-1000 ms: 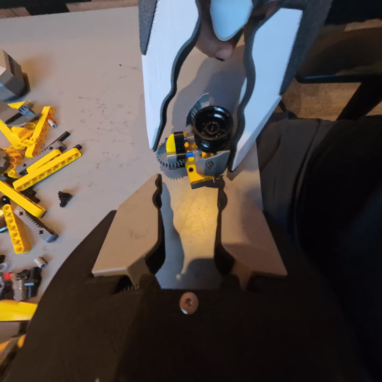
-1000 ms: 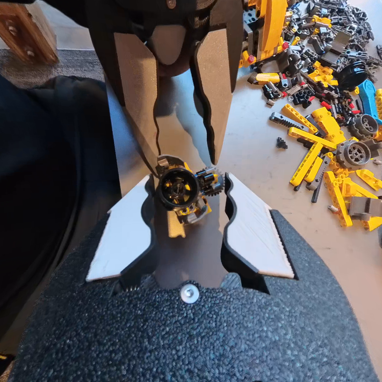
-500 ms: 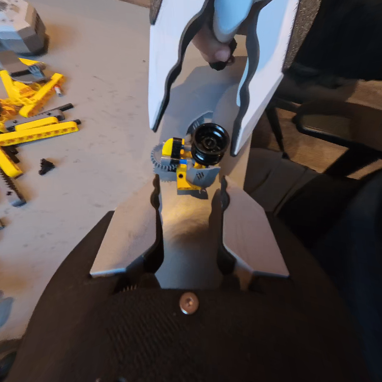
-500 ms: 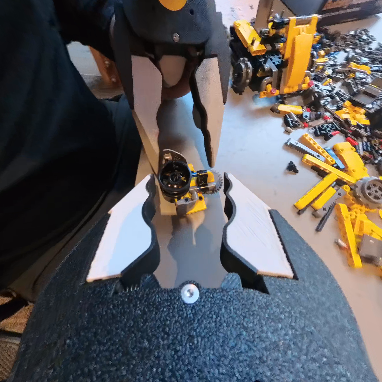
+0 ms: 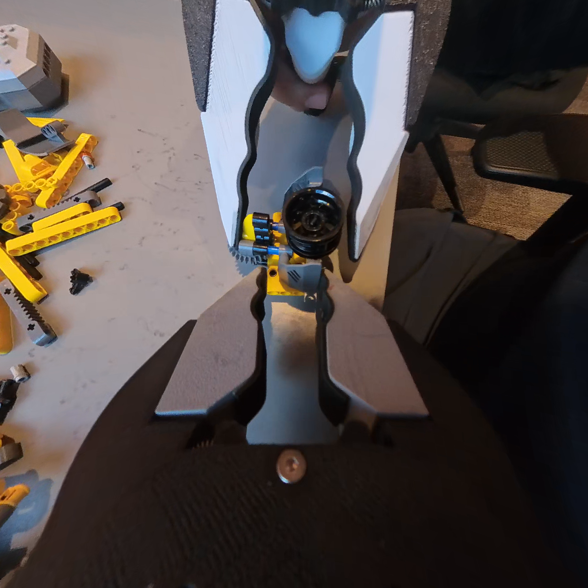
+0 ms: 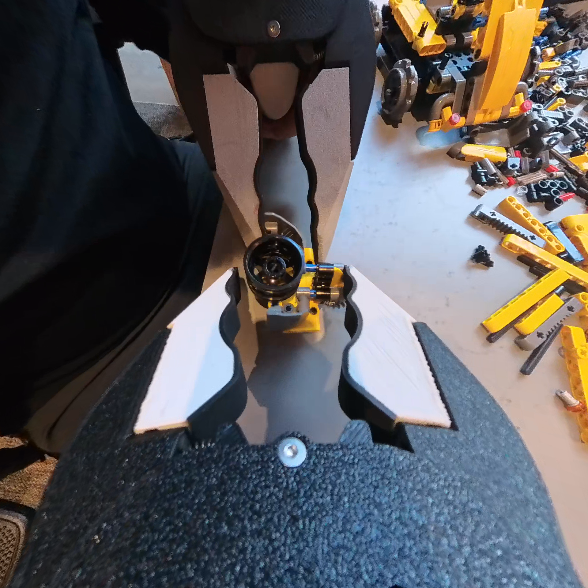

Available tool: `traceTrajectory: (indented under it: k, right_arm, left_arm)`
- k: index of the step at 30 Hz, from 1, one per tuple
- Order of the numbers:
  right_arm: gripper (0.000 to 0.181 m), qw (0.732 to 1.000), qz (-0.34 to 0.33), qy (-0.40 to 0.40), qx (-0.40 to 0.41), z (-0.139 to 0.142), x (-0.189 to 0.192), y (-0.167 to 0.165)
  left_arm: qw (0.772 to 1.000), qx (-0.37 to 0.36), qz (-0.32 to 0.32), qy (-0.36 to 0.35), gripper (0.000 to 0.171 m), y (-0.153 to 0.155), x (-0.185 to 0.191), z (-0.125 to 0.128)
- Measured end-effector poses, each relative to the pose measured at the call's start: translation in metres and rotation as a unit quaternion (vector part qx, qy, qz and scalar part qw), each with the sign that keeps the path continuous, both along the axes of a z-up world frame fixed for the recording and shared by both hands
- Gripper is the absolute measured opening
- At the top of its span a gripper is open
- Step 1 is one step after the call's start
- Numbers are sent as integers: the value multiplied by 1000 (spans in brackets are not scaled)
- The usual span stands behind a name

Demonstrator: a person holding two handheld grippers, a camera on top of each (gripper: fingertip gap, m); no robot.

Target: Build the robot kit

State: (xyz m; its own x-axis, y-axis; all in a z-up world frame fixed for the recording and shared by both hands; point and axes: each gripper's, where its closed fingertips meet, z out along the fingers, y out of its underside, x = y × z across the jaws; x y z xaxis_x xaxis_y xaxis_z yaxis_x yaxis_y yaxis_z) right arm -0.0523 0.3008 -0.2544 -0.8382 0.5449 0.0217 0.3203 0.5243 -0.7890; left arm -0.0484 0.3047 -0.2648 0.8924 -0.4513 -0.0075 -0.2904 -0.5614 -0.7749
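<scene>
A small brick assembly with a black wheel (image 5: pixel 313 222), a grey gear, a yellow beam and a grey fender hangs between both grippers, near the edge of the pale table (image 5: pixel 143 127). My left gripper (image 5: pixel 291 283), with tan fingers, has its tips closed on the yellow beam and grey fender at one end. My right gripper (image 6: pixel 291 275), with white fingers, faces it and clamps the wheel (image 6: pixel 273 273) on one side and the black connector by the gear on the other. Each gripper shows in the other's view: the right (image 5: pixel 294 253) and the left (image 6: pixel 286 241).
Loose yellow beams (image 5: pixel 63 229), a grey toothed rack (image 5: pixel 28 315) and a small black piece (image 5: pixel 79 280) lie to the left. A half-built yellow vehicle (image 6: pixel 477 63) stands among scattered parts (image 6: pixel 541 254). A person's dark clothing (image 6: pixel 79 191) and a chair (image 5: pixel 509 152) are beyond the table edge. Left and right tips are no more than a few centimetres apart. The small black piece (image 5: pixel 79 280) sits 11 centimetres or so from the ends of my right fingers.
My left gripper has moved forward and its fingers have closed on the assembly's yellow and grey end. The right gripper has kept its hold across the wheel and gear.
</scene>
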Motion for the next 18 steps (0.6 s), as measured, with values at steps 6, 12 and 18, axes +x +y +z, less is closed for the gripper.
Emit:
traceTrajectory:
  k: [6, 12, 18]
  right_arm:
    - [60, 1000, 3, 0, -13, 2, -1, 0]
    - [60, 1000, 10, -2, -28, 3, -3, -3]
    - [61, 999, 14, -6, -44, 3, -3, -5]
  left_arm:
    - [1000, 5, -11, 12, 30, 0, 1, 0]
    - [1000, 6, -16, 14, 30, -1, 0, 0]
    - [999, 6, -31, 16, 30, -2, 1, 0]
